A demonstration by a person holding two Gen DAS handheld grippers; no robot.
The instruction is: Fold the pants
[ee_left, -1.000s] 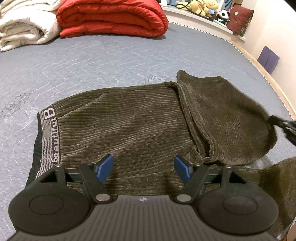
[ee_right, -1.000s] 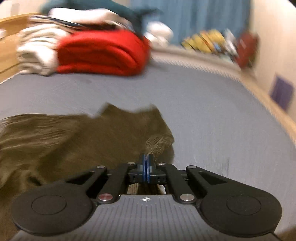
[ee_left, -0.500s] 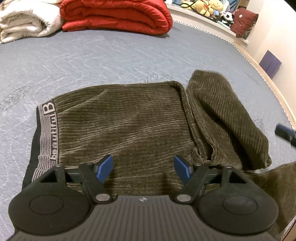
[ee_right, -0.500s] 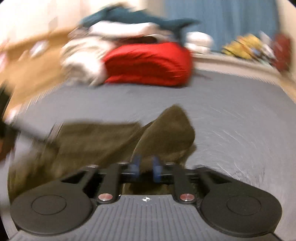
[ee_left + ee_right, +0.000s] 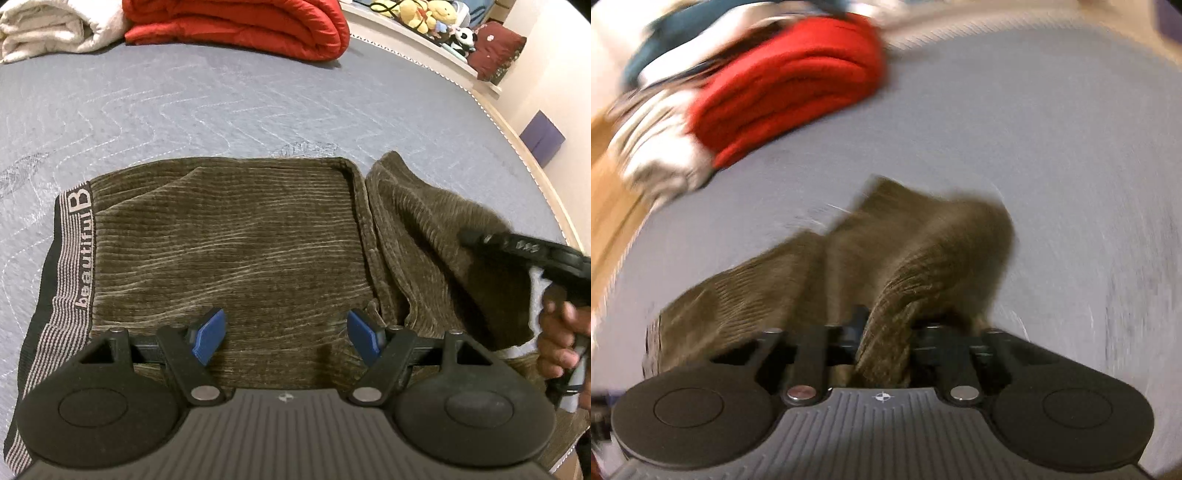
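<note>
Olive corduroy pants (image 5: 236, 251) lie on the grey mattress (image 5: 221, 107), waistband (image 5: 70, 258) with white lettering at the left. A fold of the legs (image 5: 436, 236) is heaped at the right. My left gripper (image 5: 286, 336) is open and empty, hovering low over the near edge of the pants. My right gripper (image 5: 524, 251) comes in from the right over the heaped fold. In the blurred right wrist view the fingers stand apart with a ridge of the pants (image 5: 894, 317) lying between them.
A folded red quilt (image 5: 240, 22) and white blankets (image 5: 48, 26) lie at the far side of the mattress. Plush toys (image 5: 424, 14) and a dark red cushion (image 5: 495, 48) sit on a ledge. The mattress edge (image 5: 532, 162) runs along the right.
My right gripper opened from shut on the pant leg, then swung back in over the heaped fold with cloth between its fingers. The fold dropped flatter. My left gripper stayed put.
</note>
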